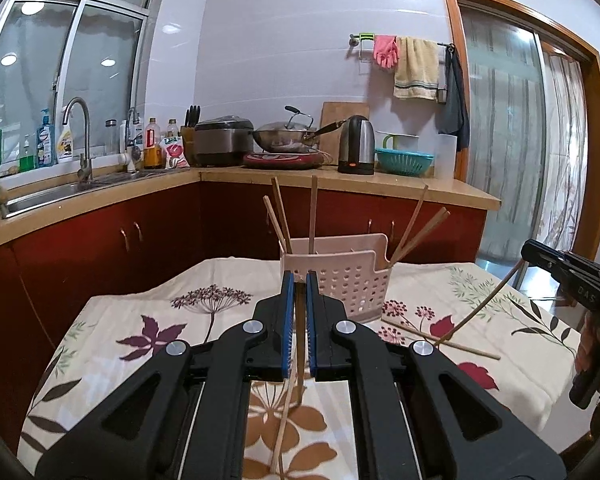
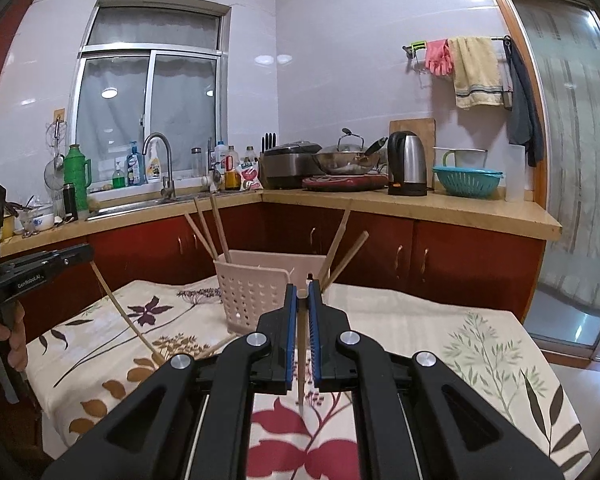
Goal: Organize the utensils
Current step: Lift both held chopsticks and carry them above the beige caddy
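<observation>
A pale pink perforated utensil basket [image 1: 340, 276] stands on the floral tablecloth [image 1: 148, 332], with several wooden chopsticks [image 1: 313, 212] leaning in it. It also shows in the right wrist view [image 2: 252, 292]. My left gripper [image 1: 299, 280] is shut on a wooden chopstick [image 1: 288, 408] that hangs down toward the cloth. My right gripper [image 2: 302, 292] is shut on another chopstick [image 2: 301, 368], its tip near the cloth; from the left wrist view this gripper [image 1: 540, 254] holds the chopstick [image 1: 480, 304] slanting down. One loose chopstick [image 1: 440, 338] lies on the cloth right of the basket.
A kitchen counter [image 2: 460, 208] runs behind the table with a sink [image 1: 72, 188], bottles, a rice cooker [image 1: 224, 140], a wok [image 1: 288, 134], a kettle [image 1: 356, 144] and a teal colander [image 1: 404, 160]. A glass door [image 1: 512, 140] is at the right.
</observation>
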Available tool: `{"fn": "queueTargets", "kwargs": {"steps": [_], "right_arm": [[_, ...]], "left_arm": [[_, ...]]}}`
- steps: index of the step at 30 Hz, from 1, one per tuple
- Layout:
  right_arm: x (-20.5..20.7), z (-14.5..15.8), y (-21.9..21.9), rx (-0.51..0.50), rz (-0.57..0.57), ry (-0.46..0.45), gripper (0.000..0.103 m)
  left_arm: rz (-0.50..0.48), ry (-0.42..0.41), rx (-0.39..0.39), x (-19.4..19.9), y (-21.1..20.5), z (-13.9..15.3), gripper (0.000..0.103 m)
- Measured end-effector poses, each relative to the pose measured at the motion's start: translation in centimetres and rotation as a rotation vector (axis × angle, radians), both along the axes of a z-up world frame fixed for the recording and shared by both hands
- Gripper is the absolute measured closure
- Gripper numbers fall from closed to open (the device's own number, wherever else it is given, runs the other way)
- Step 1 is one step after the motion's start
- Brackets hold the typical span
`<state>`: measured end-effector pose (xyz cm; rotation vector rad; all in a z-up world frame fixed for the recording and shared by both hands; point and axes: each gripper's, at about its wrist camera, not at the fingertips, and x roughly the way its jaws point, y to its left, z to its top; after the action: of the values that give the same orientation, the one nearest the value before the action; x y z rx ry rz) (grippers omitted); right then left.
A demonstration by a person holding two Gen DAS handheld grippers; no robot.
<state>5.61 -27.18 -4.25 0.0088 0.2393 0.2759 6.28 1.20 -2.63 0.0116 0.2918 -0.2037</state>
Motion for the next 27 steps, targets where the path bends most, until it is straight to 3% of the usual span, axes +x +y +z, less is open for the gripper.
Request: {"fn": "queueTargets", "kwargs": {"steps": [14, 27], "right_arm": [[2.9, 0.9, 0.7, 0.008, 0.009, -0.011, 0.096], [4.7, 4.5, 0.9, 0.044, 0.039, -0.076, 0.096]], "left_arm": [[-0.016, -0.025, -0.018, 4.1, 0.1, 1.2, 0.097], [-0.062, -0.098, -0.053, 6.6, 0.2, 5.9, 0.097]]}}
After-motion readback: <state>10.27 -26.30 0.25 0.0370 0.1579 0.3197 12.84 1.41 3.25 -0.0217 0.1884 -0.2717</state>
